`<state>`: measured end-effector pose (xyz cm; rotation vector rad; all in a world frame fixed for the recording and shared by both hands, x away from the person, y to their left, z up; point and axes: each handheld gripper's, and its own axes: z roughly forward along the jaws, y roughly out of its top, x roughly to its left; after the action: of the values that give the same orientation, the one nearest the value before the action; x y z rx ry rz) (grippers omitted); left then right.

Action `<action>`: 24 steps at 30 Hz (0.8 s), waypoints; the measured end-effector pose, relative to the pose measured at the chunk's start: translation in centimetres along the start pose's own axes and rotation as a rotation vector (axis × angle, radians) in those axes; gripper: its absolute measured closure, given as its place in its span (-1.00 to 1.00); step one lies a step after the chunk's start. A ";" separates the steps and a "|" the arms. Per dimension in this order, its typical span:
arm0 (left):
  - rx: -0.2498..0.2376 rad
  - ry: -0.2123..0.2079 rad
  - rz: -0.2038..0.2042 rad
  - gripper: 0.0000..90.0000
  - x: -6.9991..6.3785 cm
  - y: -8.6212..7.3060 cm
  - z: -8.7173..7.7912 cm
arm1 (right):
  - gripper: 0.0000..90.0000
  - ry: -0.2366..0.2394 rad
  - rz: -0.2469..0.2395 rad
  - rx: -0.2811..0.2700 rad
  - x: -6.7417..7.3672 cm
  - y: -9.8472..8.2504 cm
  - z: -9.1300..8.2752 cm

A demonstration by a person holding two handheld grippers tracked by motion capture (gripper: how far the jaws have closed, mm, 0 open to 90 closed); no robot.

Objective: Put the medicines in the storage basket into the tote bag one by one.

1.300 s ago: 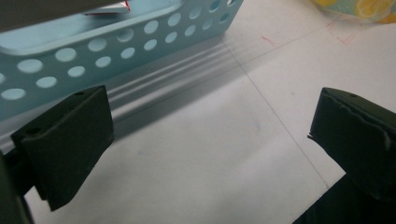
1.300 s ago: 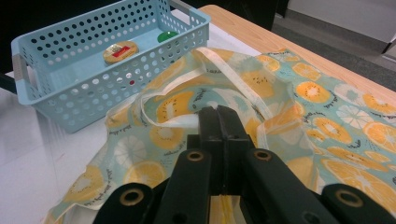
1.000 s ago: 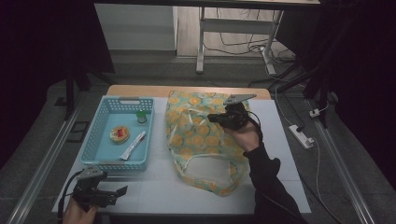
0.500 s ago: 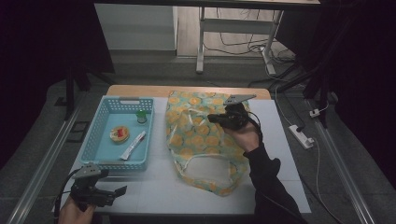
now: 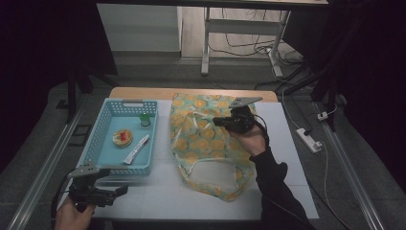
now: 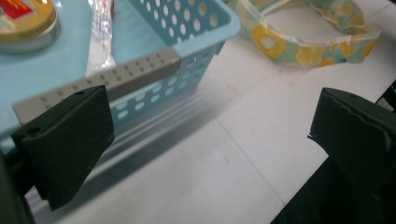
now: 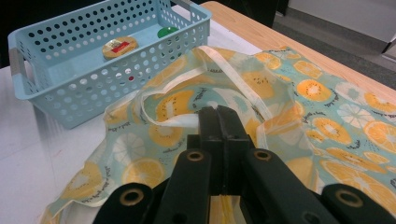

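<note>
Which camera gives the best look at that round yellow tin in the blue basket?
The left gripper view: the round tin sits close up at the top left, its yellow lid and red label sharp, though cut by the frame edge. The high view shows it whole but small in the basket. The right gripper view shows it farther off.

The right gripper [image 5: 219, 121] is held out over the middle of the table on an extended, dark-sleeved forearm, its jaws pressed fully together. The left gripper [image 5: 120, 190] sits low at the near left corner in the left hand [image 5: 72, 216], jaws spread wide apart.
</note>
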<state>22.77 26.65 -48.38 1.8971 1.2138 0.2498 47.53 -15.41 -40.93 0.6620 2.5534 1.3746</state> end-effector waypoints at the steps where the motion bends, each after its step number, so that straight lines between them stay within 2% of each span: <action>1: -0.001 0.010 0.006 -1.00 0.0 0.2 0.0 | 1.00 0.000 0.001 0.000 0.0 0.0 0.0; 3: 0.010 0.034 0.022 -1.00 0.0 0.6 0.1 | 1.00 0.001 0.000 0.000 0.0 0.0 0.0; 5: 0.016 0.037 0.029 -1.00 0.1 1.0 0.2 | 1.00 0.000 -0.001 0.003 0.0 0.0 0.0; 8: 0.017 0.022 0.023 -1.00 0.4 1.6 0.4 | 1.00 -0.001 -0.001 0.005 0.0 0.0 0.1; 13: 0.011 0.026 0.018 -1.00 0.8 2.4 0.6 | 1.00 -0.001 -0.001 0.002 0.0 0.0 0.0; 24: 0.015 0.058 -0.002 -0.97 2.4 3.6 1.5 | 1.00 -0.004 -0.004 0.000 0.0 0.1 -0.1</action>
<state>27.17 27.20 -47.28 1.9136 1.2594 0.2971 47.54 -15.50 -40.81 0.6588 2.5503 1.3714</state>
